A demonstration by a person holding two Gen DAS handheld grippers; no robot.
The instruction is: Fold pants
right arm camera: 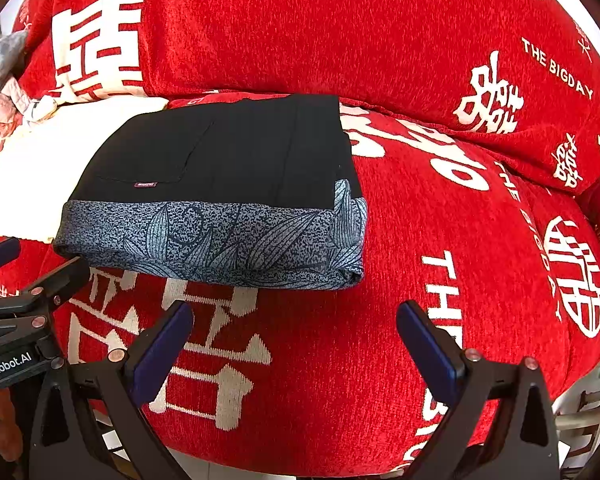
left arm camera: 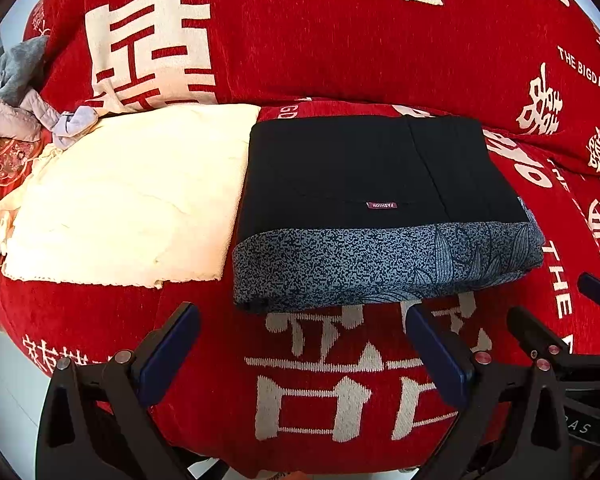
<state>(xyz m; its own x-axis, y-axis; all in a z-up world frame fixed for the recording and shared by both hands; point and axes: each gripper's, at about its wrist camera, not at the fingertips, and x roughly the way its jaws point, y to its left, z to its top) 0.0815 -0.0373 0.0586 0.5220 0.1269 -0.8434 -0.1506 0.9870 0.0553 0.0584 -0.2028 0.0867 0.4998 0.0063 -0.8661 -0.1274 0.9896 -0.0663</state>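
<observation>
**Folded pants on the red sofa, both grippers clear of them**

The pants (left arm camera: 380, 184) lie folded into a compact rectangle on the seat of a sofa (left arm camera: 340, 380) covered in red cloth with cream characters and the words "THE BIGDAY". The long axis of the bundle runs left to right along the seat, parallel to the backrest. The black part faces up and back; a grey-blue band (right arm camera: 220, 236) printed with leaf outlines forms the front edge, toward the grippers. A small maroon label (left arm camera: 381, 205) sits on the black part just behind that band. Seen from the right wrist, the bundle shows stacked layers at its right front corner.

The left edge of the pants overlaps a cream blanket (left arm camera: 120, 196) spread flat on the seat. Beyond the blanket, at the far left, lies a heap of grey clothes (left arm camera: 16, 80).

The left gripper (left arm camera: 302, 332) hangs in front of the band, its 2 fingers spread wide and holding nothing. The right gripper (right arm camera: 294, 330) is beside it, also in front of the pants, fingers likewise spread and empty. Neither touches the pants.
</observation>
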